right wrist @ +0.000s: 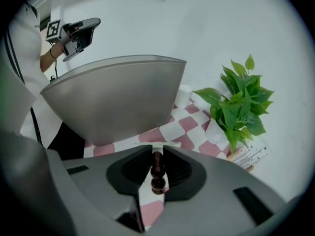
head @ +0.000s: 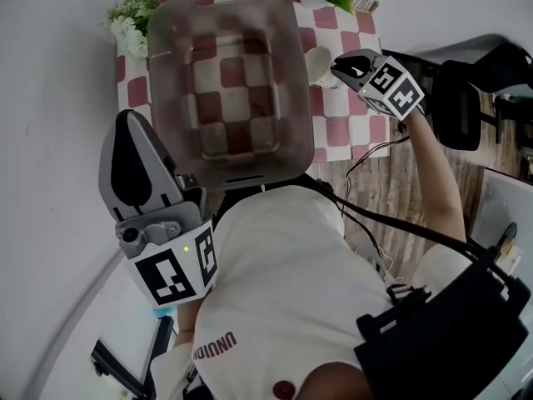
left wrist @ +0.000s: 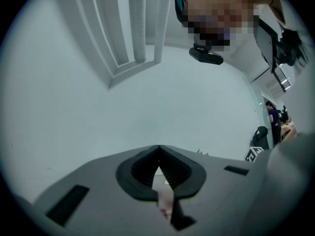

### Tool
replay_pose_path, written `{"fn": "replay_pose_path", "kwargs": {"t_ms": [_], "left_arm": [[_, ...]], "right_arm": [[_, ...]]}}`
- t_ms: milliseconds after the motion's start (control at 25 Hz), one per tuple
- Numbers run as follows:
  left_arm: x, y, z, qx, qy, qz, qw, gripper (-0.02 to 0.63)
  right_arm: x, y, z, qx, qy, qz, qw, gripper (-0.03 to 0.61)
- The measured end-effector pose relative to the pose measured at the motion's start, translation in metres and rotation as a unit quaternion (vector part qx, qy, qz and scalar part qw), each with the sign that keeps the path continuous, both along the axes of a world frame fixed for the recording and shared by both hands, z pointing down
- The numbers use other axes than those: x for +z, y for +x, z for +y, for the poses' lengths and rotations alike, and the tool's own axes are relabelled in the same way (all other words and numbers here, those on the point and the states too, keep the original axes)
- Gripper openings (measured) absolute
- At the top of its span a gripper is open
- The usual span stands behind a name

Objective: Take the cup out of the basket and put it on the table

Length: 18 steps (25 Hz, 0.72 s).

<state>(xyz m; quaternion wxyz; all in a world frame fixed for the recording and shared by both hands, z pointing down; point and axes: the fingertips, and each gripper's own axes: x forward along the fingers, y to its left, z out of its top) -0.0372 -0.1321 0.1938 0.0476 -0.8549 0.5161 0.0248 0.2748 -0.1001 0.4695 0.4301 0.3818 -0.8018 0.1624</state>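
right gripper [head: 350, 67] pinching a dark knobbly piece [right wrist: 157, 173], probably the handle of the cup [head: 317, 63]. cup is white, outside the basket [head: 166, 98], just beside its right wall, over the checked table [head: 337, 132]. left gripper [head: 132, 132] tips pressed together, nothing between, away from the table

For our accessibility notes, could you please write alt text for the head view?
The right gripper grips a white cup beside an empty translucent basket on a checked table. The left gripper, shut, is held off the table, near the person's chest.
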Motion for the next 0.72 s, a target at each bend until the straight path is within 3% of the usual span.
{"fn": "replay_pose_path", "kwargs": {"t_ms": [720], "left_arm": [[-0.004,0.029,-0.001,0.035,0.007,-0.018,0.9992,0.011]], "right_arm": [[0.015,0.008,0.023,0.089,0.045,-0.082,0.992,0.081]]}}
